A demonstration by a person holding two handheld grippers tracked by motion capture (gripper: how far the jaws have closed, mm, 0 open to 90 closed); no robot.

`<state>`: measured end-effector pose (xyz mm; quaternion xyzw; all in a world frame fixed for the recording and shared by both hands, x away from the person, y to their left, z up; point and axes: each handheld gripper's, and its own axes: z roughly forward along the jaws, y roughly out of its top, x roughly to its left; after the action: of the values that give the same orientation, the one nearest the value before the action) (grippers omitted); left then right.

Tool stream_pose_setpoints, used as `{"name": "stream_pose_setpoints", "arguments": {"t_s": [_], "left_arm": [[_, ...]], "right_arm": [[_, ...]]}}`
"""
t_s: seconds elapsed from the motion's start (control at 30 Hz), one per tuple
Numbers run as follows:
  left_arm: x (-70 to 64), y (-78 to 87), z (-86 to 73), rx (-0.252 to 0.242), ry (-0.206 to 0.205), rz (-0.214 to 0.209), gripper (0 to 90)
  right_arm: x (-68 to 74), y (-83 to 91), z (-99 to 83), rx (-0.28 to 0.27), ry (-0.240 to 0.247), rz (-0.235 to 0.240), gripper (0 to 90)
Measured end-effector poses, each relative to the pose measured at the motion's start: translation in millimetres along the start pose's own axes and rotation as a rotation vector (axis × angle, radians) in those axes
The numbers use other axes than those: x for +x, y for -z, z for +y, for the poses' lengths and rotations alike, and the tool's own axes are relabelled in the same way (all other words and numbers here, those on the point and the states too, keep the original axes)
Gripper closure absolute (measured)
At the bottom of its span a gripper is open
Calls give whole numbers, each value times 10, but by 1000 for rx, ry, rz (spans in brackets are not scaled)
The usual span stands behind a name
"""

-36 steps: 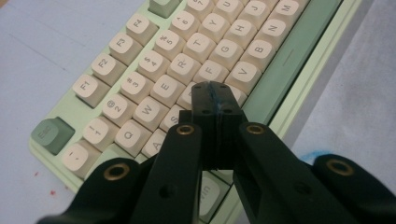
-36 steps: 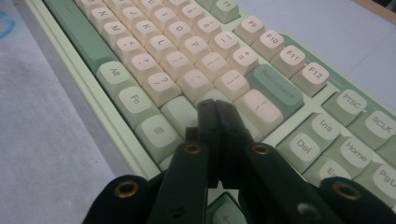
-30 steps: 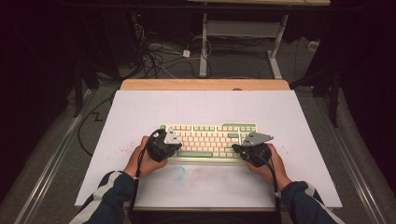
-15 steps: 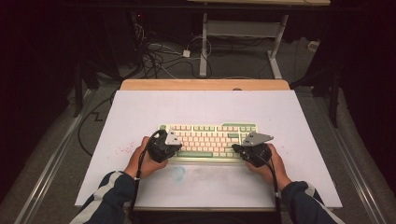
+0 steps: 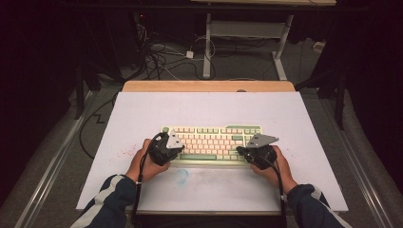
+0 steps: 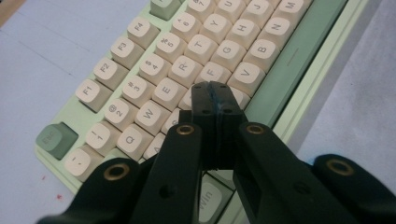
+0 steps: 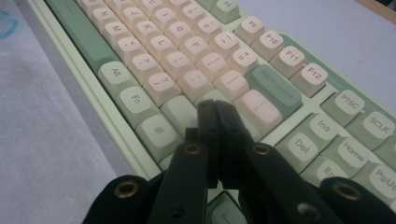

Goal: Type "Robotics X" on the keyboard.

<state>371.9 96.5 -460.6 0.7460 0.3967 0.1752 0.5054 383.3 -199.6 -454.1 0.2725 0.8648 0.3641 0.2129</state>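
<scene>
Pale green and cream, the keyboard [image 5: 212,144] was poised over by two closed grippers at the near middle of the white mat [image 5: 142,114].

The left gripper [image 6: 215,89] was held with jaws pressed together, nothing between them, over the keys near F and V; the right gripper [image 7: 215,108], likewise shut and empty, was held near the Backspace end. Typing seemed under way, with no finished result visible. A wooden table edge [image 5: 209,86], cables [image 5: 161,57] and dark floor were seen beyond.
</scene>
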Motion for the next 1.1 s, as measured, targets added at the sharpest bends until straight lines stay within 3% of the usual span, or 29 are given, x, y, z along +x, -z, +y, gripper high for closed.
{"name": "stream_pose_setpoints", "arguments": {"t_s": [0.4, 0.6, 1.0, 1.1], "left_arm": [[-8, 43, 26, -39, 3, -9, 826], [22, 59, 33, -67, 8, 16, 722], [43, 79, 55, -137, 29, 47, 495], [39, 82, 53, -148, 28, 54, 441]], "right_arm": [[-19, 124, 42, -55, -13, -6, 887], [-13, 148, 51, -67, -2, -16, 858], [-65, 227, 78, -112, -29, -46, 765], [-66, 231, 81, -119, -29, -60, 705]]}}
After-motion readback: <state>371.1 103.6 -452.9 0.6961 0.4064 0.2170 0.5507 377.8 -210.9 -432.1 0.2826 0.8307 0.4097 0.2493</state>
